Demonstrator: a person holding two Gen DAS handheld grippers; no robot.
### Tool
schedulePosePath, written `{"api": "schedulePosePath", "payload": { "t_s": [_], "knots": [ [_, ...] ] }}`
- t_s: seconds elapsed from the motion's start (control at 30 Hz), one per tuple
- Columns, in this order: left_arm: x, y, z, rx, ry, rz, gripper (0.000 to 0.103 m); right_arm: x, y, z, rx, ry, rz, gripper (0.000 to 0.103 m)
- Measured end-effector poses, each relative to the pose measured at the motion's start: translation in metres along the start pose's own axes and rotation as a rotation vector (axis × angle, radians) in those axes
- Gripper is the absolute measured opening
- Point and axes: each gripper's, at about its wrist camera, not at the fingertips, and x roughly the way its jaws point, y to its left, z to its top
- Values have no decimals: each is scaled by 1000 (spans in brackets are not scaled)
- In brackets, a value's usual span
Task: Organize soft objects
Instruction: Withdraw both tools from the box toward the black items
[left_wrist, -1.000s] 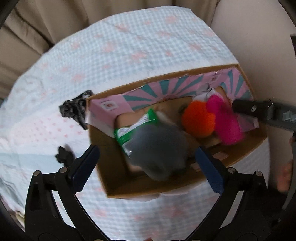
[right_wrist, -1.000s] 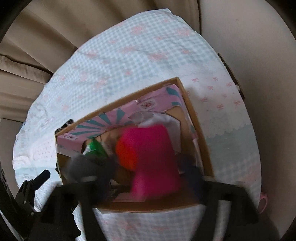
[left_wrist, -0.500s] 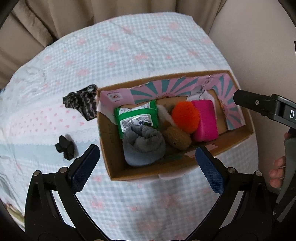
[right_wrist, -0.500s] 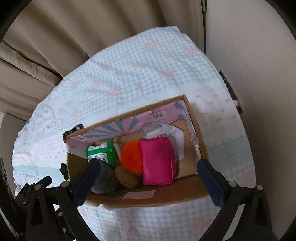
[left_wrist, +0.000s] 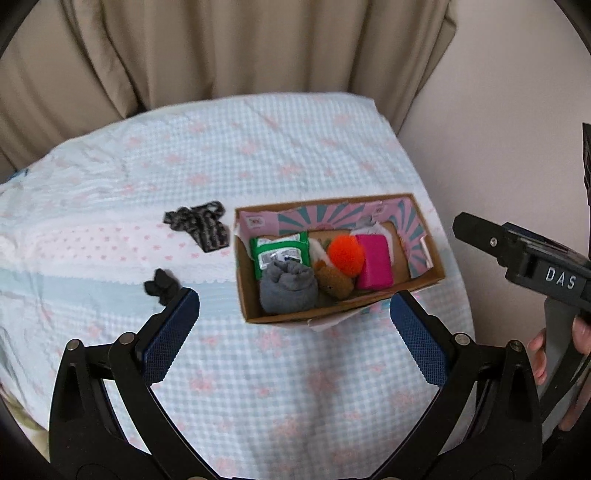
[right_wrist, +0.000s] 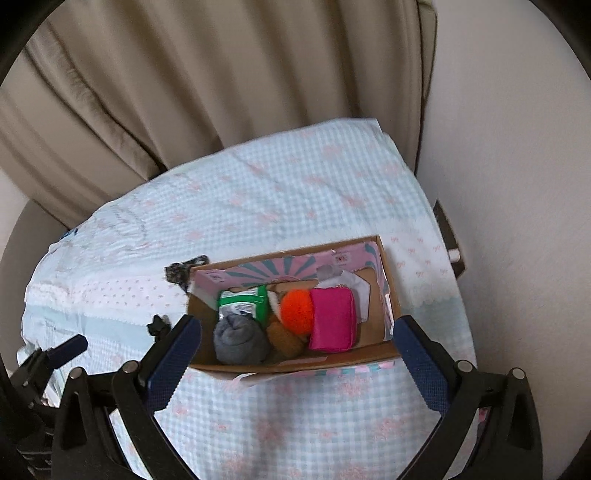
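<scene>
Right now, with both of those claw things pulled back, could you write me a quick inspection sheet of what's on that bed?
Surface: bedspread, pale blue check with pink flowers, slightly wrinkled.
Job's things: cardboard box holding a grey sock roll, green wipes pack, orange pompom, brown plush and pink pouch.
Clutter: patterned dark cloth and small black item lie on the bedspread left of the box, outside it.
Grippers: left gripper open, empty; right gripper open, empty.
Cables: nothing seen.
Surroundings: beige curtain behind, plain wall to the right.
</scene>
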Motion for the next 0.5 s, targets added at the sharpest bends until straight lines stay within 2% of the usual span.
{"api": "schedulePosePath", "payload": {
  "t_s": [0.3, 0.5],
  "knots": [
    [-77, 22, -24, -37, -111, 34, 103, -71, 41, -23, -108, -116, 11, 103],
    [-114, 42, -41, -64, -167, 65, 103, -110, 67, -44, -187, -185, -2, 103]
  ]
}}
